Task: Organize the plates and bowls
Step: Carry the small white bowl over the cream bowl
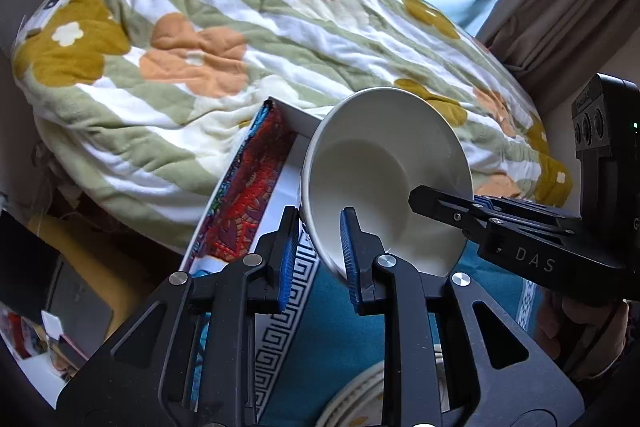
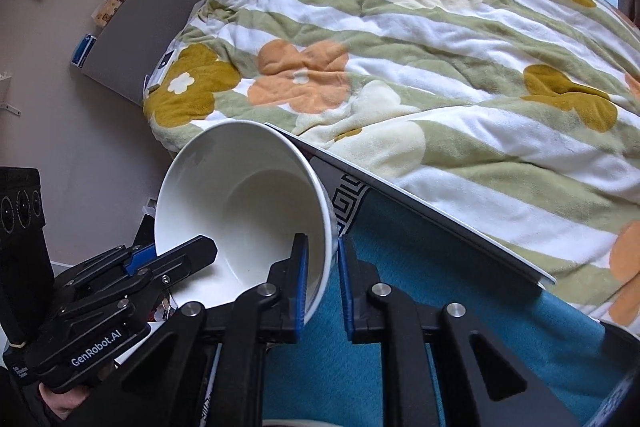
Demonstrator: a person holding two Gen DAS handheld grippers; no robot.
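Note:
A plain white bowl (image 1: pixel 384 167) hangs tilted in the air above the teal cloth, its mouth facing the cameras. My left gripper (image 1: pixel 320 259) is shut on the bowl's near rim, one blue pad inside and one outside. My right gripper (image 1: pixel 448 201) comes in from the right and pinches the opposite rim. In the right wrist view the same bowl (image 2: pixel 240 195) sits at lower left, with my right gripper (image 2: pixel 323 279) shut on its right-hand wall and my left gripper (image 2: pixel 172 251) clamped on the left rim.
Under the bowl lies a teal cloth (image 2: pixel 420 307) with a black-and-white key border on a white-edged table (image 2: pixel 400 195). A colourful patterned box (image 1: pixel 248 195) stands at the left. A cream-rimmed plate (image 1: pixel 352 399) lies below. A floral blanket (image 1: pixel 240 27) covers the bed behind.

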